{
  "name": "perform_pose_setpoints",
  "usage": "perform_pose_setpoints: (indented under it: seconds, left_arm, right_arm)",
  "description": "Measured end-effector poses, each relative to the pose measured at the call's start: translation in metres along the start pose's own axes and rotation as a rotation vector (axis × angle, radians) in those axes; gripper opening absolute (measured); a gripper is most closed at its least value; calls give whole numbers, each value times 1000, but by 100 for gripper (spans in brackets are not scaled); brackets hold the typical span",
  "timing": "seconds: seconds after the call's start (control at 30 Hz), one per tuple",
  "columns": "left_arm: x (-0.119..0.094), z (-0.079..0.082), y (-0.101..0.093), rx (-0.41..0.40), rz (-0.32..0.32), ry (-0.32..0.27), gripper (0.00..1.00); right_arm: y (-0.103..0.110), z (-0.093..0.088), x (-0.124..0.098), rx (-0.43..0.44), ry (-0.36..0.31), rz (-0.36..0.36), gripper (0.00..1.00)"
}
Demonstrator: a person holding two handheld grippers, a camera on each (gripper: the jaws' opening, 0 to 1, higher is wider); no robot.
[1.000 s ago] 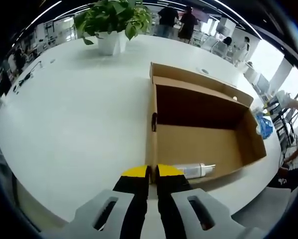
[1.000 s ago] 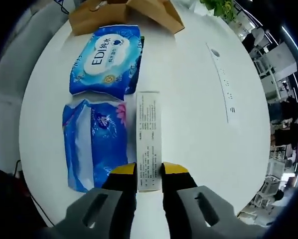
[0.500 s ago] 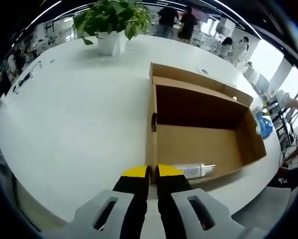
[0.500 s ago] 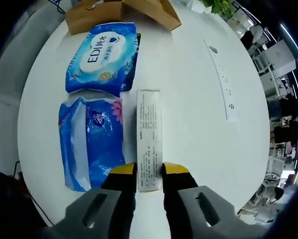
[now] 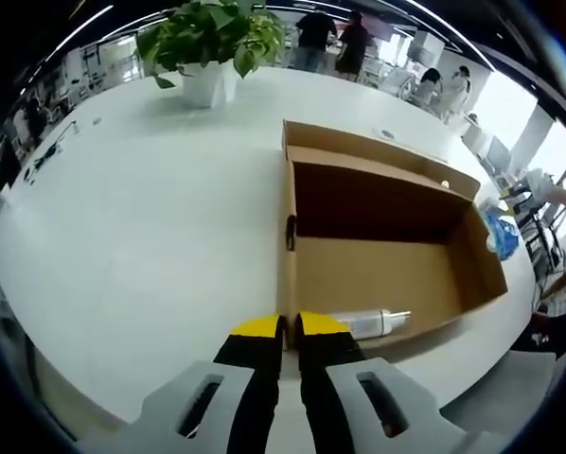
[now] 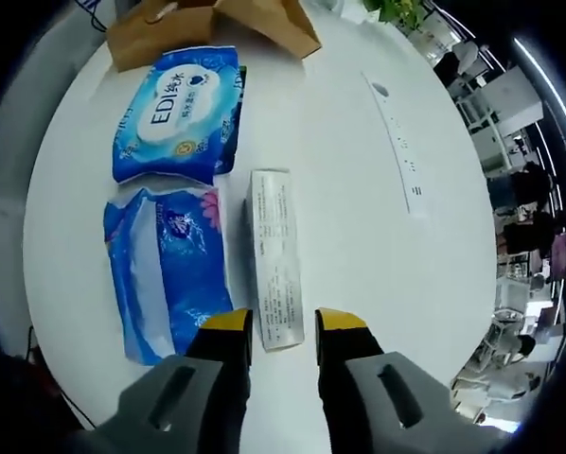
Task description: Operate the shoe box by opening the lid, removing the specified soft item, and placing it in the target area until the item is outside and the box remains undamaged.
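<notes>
Now right claw (image 6: pixel 282 324) spread; carton (image 6: pixel 274 258) long axis running away from it.

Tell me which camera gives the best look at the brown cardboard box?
The left gripper view: the open shoe box lies whole before it, its inside showing, with a white bottle at the near wall. The right gripper view catches just a brown corner of the box at the top.

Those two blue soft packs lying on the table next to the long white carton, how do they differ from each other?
The upper blue pack looks plump and smooth, with a big white oval label; the lower blue pack looks flatter and crinkled, with a pink flower print. The upper one lies nearer the cardboard box, while the lower one lies nearer the right gripper. Both are blue, soft, and lie beside the white carton on the table.
</notes>
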State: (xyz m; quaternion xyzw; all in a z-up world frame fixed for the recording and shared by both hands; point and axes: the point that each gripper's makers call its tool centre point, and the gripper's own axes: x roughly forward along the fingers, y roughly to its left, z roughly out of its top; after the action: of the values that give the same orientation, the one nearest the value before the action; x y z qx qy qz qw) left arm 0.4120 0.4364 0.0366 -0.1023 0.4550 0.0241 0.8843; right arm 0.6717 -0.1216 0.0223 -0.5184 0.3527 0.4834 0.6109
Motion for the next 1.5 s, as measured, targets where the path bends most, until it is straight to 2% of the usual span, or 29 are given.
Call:
perform_pose_setpoints:
  seconds: [0.1, 0.2, 0.33, 0.57, 0.77, 0.97, 1.13, 1.17, 1.5]
  left_arm:
    - [1, 1, -1, 51, 2, -1, 3]
    - [1, 2, -2, 78, 1, 0, 3]
    - [0, 3, -2, 106, -2, -5, 4]
    - [-2, 5, -6, 157, -23, -11, 9]
    - [-8, 13, -7, 193, -36, -29, 13]
    - [-14, 20, -11, 250, -73, -22, 16]
    - [-17, 26, -18, 337, -118, -15, 22]
    - [-17, 29, -20, 374, -132, -11, 23]
    - [-17, 51, -37, 556, -220, 21, 28]
  right_arm:
    - [-3, 0, -10, 56, -5, -42, 24]
    - [2, 6, -20, 198, -50, -43, 25]
    - [6, 11, -29, 268, -85, -53, 29]
    - [14, 21, -50, 356, -133, -82, 35]
    - [21, 30, -64, 399, -166, -113, 43]
    - [33, 40, -76, 444, -192, -119, 49]
    - [43, 50, -85, 480, -221, -132, 54]
    - [48, 54, -88, 494, -234, -131, 55]
    - [67, 70, -103, 582, -288, -161, 71]
